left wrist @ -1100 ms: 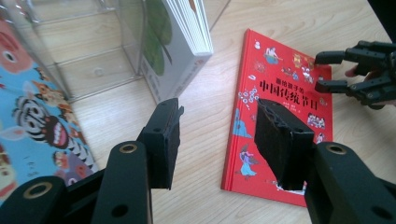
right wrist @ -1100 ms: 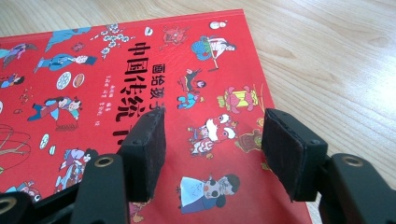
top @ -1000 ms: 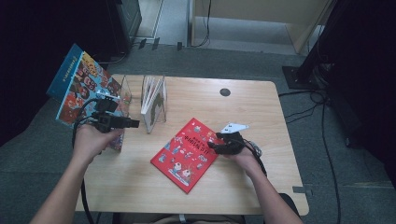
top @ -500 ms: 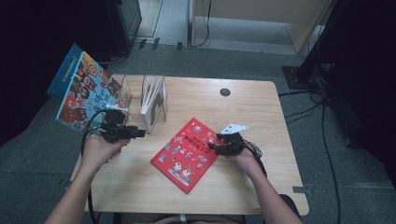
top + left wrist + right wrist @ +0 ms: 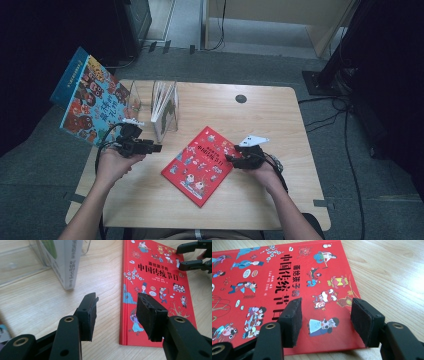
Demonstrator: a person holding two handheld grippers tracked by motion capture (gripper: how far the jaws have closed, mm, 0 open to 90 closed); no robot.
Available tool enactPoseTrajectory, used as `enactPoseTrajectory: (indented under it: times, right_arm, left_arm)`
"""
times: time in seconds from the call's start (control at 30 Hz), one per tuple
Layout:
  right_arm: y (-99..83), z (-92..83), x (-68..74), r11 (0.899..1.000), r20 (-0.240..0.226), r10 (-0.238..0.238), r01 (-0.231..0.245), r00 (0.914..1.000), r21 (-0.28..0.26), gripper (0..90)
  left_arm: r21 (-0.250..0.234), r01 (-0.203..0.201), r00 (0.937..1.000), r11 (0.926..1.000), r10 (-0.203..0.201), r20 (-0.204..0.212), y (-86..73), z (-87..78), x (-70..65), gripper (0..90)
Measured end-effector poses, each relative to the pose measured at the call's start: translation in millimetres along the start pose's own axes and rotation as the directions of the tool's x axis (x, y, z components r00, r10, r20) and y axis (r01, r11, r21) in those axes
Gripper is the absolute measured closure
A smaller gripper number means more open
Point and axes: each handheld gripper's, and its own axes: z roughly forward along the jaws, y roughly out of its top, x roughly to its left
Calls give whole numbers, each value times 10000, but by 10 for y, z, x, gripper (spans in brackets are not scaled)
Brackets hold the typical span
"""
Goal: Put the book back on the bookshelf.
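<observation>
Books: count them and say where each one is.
3. A red book lies flat mid-table between the grippers. A white book stands in the clear rack. A blue book leans past the table's left edge. More may hide in the rack.

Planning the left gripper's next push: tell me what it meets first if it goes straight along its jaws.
Probably the red book: the left gripper, jaws open and empty, aims at the bare table along the book's near edge. Depth is unclear; it may touch wood first.
</observation>
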Motion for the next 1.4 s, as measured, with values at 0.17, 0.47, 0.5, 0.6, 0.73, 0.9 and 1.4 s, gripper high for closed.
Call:
enactPoseTrajectory:
  times: [0.17, 0.47, 0.5, 0.6, 0.73, 0.9, 1.4]
  right_arm:
    - [-38, -37, 0, 10000, 66, -32, 32, 10000, -69, 440]
    - [-95, -99, 14, 9999, 155, 25, -23, 9999, -100, 453]
    - [-101, -105, 19, 9999, 159, 83, -82, 9998, -94, 456]
    - [-117, -122, 23, 9999, 199, 105, -103, 9997, -124, 465]
    - [-139, -143, 34, 9998, 245, 119, -116, 9996, -144, 471]
    - [-171, -176, 42, 9997, 292, 147, -142, 9995, -201, 493]
    - [-250, -262, 51, 9989, 360, 454, -451, 9983, -97, 657]
  left_arm:
    - [254, -193, 9998, 9995, 196, -94, -24, 113, 9, 510]
    - [251, -176, 9997, 9995, 172, 186, -91, 281, 56, 547]
    - [270, -192, 9997, 9994, 188, 168, -99, 298, 59, 550]
    - [406, -269, 9996, 9988, 269, -3, -118, 357, 60, 593]
    - [143, 22, 9995, 9999, -26, 307, -156, 421, 89, 628]
    - [183, -92, 9996, 9998, 88, 260, -178, 482, 117, 685]
    - [287, -240, 9984, 9993, 225, 526, -203, 658, 149, 801]
